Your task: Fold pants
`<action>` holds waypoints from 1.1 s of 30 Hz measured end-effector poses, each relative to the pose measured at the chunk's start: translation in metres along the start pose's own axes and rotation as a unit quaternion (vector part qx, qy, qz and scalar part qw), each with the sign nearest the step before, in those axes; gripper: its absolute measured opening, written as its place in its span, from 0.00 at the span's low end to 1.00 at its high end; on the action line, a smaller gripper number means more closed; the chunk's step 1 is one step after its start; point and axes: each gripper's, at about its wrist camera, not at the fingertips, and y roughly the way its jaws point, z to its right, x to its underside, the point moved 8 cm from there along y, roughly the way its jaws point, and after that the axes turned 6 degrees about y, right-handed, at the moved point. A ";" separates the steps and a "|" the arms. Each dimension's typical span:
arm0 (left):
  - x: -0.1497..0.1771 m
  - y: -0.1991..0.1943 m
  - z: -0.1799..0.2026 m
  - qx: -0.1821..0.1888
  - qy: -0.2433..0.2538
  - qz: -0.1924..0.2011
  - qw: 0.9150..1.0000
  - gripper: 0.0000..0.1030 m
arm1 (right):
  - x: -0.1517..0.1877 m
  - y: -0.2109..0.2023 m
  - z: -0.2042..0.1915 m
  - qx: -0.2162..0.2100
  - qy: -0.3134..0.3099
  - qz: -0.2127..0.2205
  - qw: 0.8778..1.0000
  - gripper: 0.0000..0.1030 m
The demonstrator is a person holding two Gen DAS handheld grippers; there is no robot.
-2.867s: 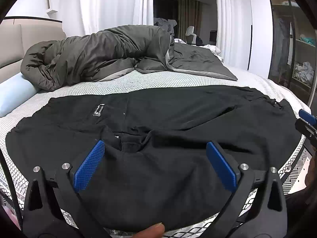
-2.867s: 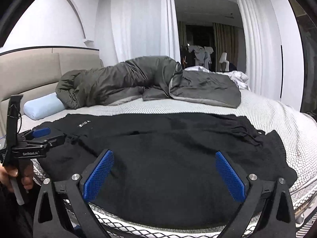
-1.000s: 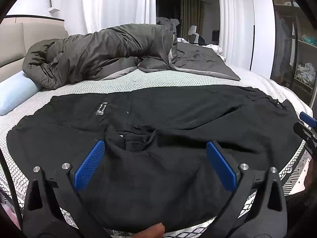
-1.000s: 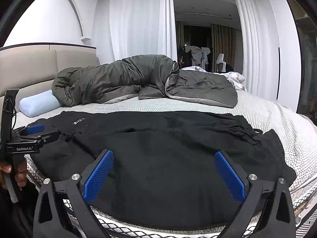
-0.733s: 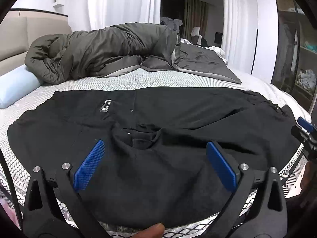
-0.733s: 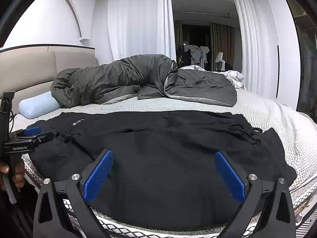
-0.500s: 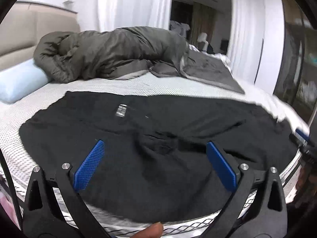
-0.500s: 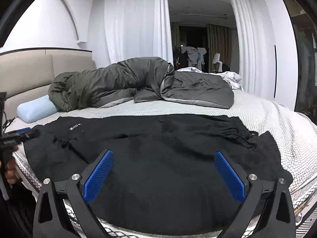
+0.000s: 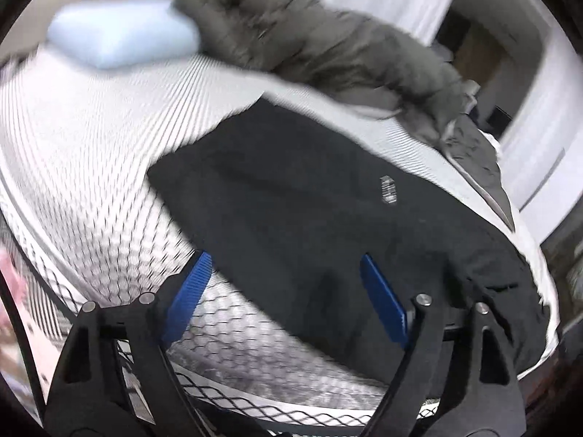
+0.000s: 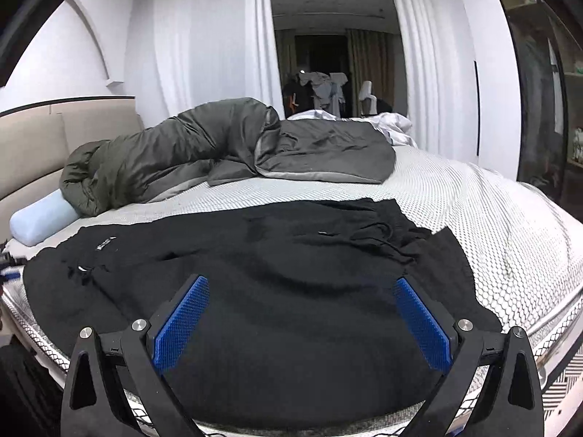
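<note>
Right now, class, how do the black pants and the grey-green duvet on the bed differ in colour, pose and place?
The black pants lie spread fairly flat; the grey-green duvet is bunched into a thick heap. The pants lie along the near edge of the bed; the duvet lies farther back, one end resting on the pale blue pillow. The pants bear a small white label; the duvet shows none. Both rest on the bed, ungripped.

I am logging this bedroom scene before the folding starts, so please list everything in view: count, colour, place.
pants: one, black, spread flat across the near side of the bed
bed: one, white mesh-pattern cover, under everything
duvet: one, dark grey-green, bunched at the far side
pillow: one, pale blue, by the headboard
headboard: one, beige, far left
curtains: white, behind the bed
left gripper: black with blue pads, jaws apart and just been closing, over the pants' end, nothing gripped
right gripper: same colours, open above the pants
</note>
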 end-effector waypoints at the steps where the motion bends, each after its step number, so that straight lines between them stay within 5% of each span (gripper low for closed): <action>1: 0.000 0.007 -0.010 0.006 -0.014 -0.006 1.000 0.73 | 0.000 0.001 0.001 0.003 -0.001 -0.002 1.000 1.00; 5: -0.020 0.026 -0.031 -0.001 -0.017 0.001 1.000 0.63 | 0.001 0.006 -0.001 0.012 -0.005 -0.004 1.000 1.00; 6: -0.025 0.030 -0.034 -0.008 -0.018 0.005 1.000 0.53 | 0.001 0.008 -0.001 0.016 -0.006 -0.002 1.000 1.00; 7: -0.032 0.034 -0.041 -0.018 -0.025 0.009 0.999 0.29 | 0.000 0.010 -0.002 0.018 -0.007 -0.002 1.000 1.00; 9: -0.044 0.038 -0.050 -0.043 -0.034 0.020 0.998 0.01 | 0.001 0.017 -0.003 0.020 -0.008 -0.006 1.000 1.00; 13: -0.036 -0.004 -0.062 -0.104 -0.025 0.073 0.992 0.01 | 0.003 0.026 0.010 0.048 0.005 -0.018 0.999 1.00; 16: -0.012 -0.012 -0.076 -0.137 -0.022 0.053 0.989 0.02 | 0.006 0.027 0.030 0.060 0.028 -0.035 0.997 1.00; 21: -0.005 -0.014 -0.074 -0.143 -0.025 0.058 0.988 0.04 | -0.003 0.021 0.072 0.099 0.055 -0.033 0.993 1.00; 24: -0.007 -0.017 -0.065 -0.130 -0.027 0.062 0.989 0.04 | -0.005 0.013 0.115 0.122 0.123 -0.029 0.984 1.00; 28: -0.011 -0.010 -0.060 -0.118 -0.034 0.056 0.991 0.04 | 0.007 0.008 0.165 0.090 0.231 -0.049 0.968 1.00; 30: -0.010 -0.009 -0.062 -0.116 -0.038 0.055 0.991 0.04 | 0.015 0.009 0.179 0.064 0.288 -0.059 0.954 0.88; 33: -0.009 -0.007 -0.064 -0.112 -0.045 0.055 0.991 0.04 | 0.025 0.020 0.176 0.050 0.291 -0.094 0.951 0.72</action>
